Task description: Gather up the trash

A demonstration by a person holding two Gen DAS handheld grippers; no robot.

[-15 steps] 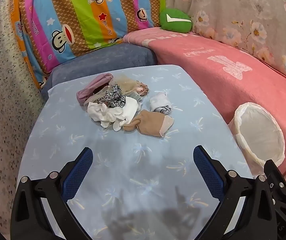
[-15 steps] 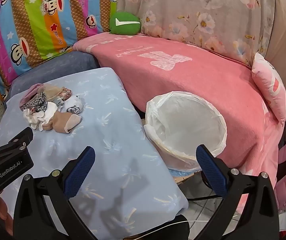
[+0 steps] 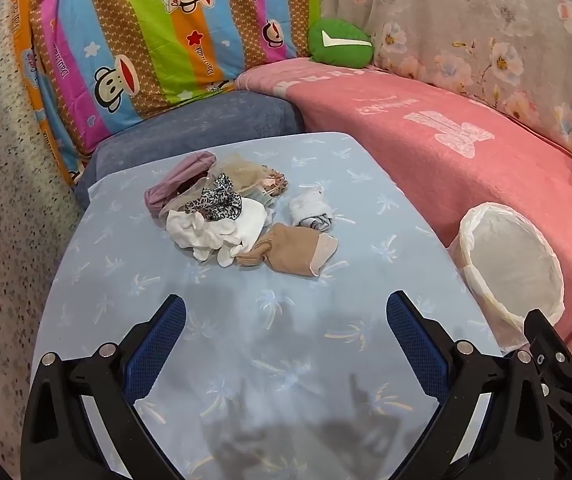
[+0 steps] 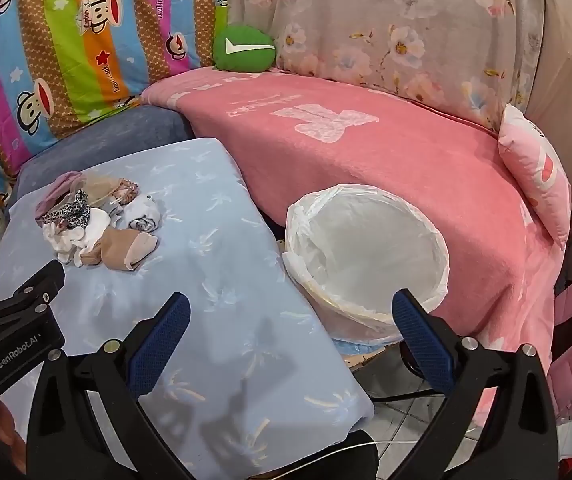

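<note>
Beige sock [image 3: 292, 250] lies straight ahead of my spread, empty left gripper [image 3: 286, 336], nearest of the pile; my right gripper [image 4: 290, 338], also spread, faces the lined bin [image 4: 366, 248].

Pink-blanketed sofa [image 4: 386, 152], striped monkey quilt [image 3: 146, 40], tiled floor [image 4: 418, 420].

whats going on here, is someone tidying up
A person holds two grippers over a blue-covered table. The left gripper and right gripper are both open and empty. A pile of cloth scraps lies on the table, untouched. The lined bin beside the table looks empty, so collecting has not begun.
</note>
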